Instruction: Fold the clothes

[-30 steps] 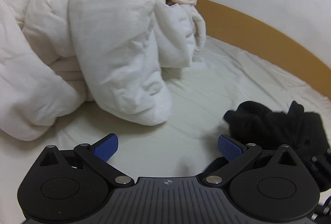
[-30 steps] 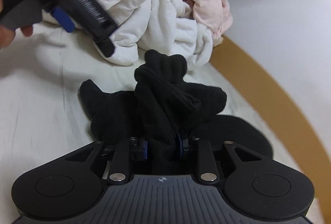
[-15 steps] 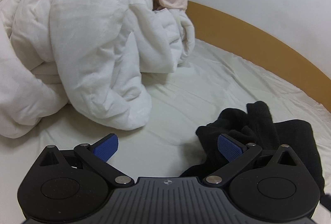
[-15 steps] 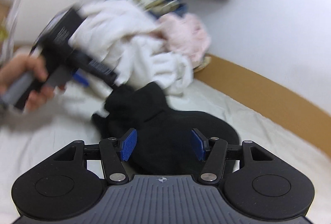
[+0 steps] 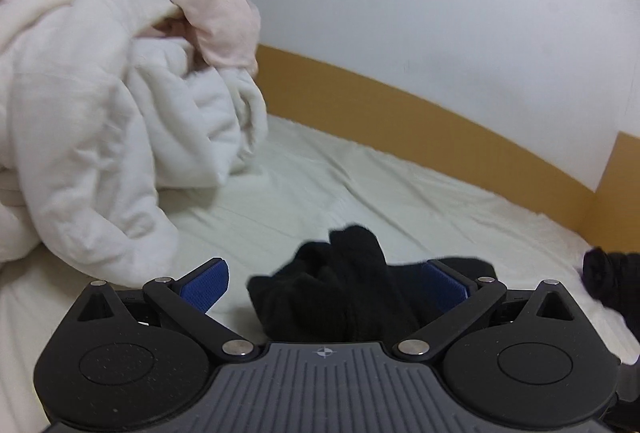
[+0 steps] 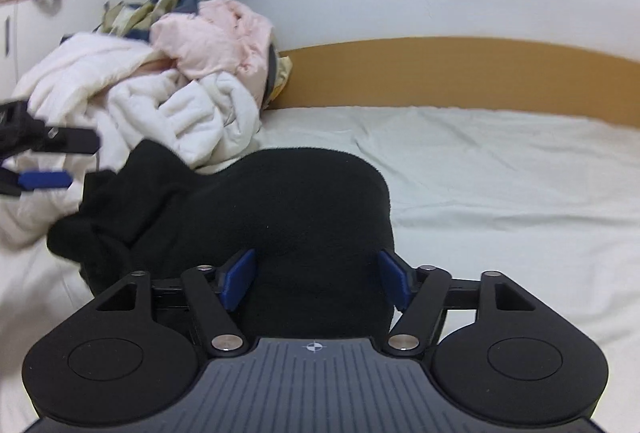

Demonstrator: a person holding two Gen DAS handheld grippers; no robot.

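A black fleece garment (image 6: 256, 209) lies crumpled on the white bed sheet (image 6: 500, 173). My right gripper (image 6: 316, 279) is open, its blue pads on either side of the garment's near part, not clamping it. In the left wrist view a bunched end of the garment (image 5: 340, 297) lies between the open jaws of my left gripper (image 5: 324, 285). The left gripper also shows at the left edge of the right wrist view (image 6: 44, 161), beside the garment's far end.
A pile of white quilted bedding (image 5: 88, 137) topped with a pink garment (image 5: 216, 21) fills the left side of the bed. An orange headboard (image 6: 460, 73) and white wall run along the back. Another dark bundle (image 5: 612, 281) lies at the right edge.
My right gripper let go of the black garment and opened. My left gripper moved right until the garment's bunched end lay between its open jaws.
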